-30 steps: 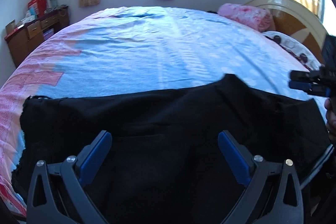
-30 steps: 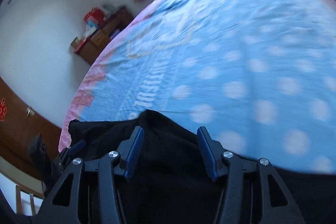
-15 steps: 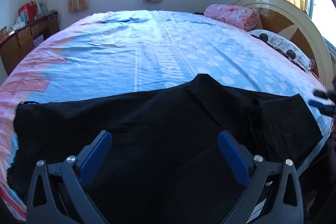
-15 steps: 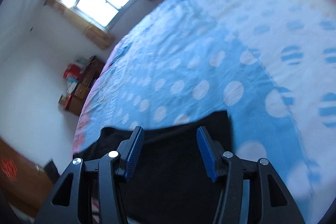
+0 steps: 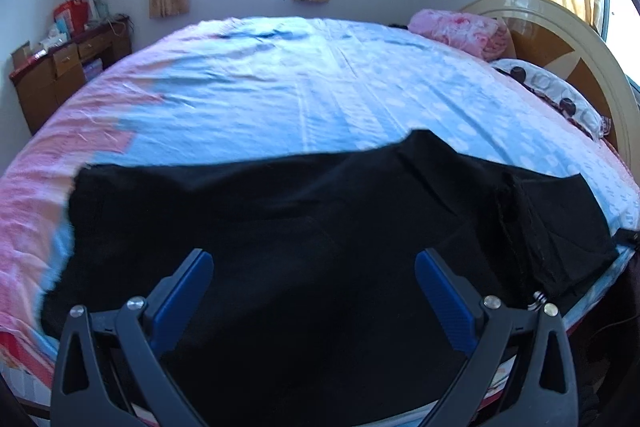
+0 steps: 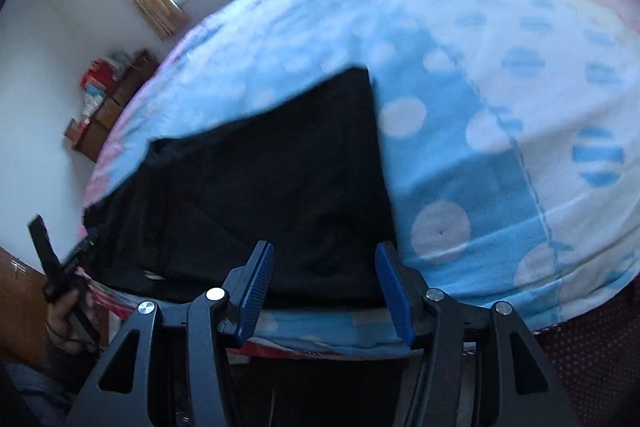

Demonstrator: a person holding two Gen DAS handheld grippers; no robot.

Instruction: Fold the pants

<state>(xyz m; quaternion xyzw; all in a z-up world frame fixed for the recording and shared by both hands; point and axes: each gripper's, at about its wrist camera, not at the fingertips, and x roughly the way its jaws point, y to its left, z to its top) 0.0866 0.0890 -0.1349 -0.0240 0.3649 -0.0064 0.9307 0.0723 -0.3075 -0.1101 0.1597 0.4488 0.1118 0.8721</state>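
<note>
Black pants [image 5: 304, 227] lie spread along the bed's [image 5: 320, 87] near edge, one end by the right corner. Left claw [image 5: 314, 291] wide apart, empty, over the mid cloth. Right claw [image 6: 324, 279] half apart, empty, over the pants' end at the edge. Likely next: pinch both layers at the corner w/ pads low, lift evenly, fold across w/o dragging.

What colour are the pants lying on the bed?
Black; the pants are plain, with no pattern visible. They show best in the left wrist view.
</note>
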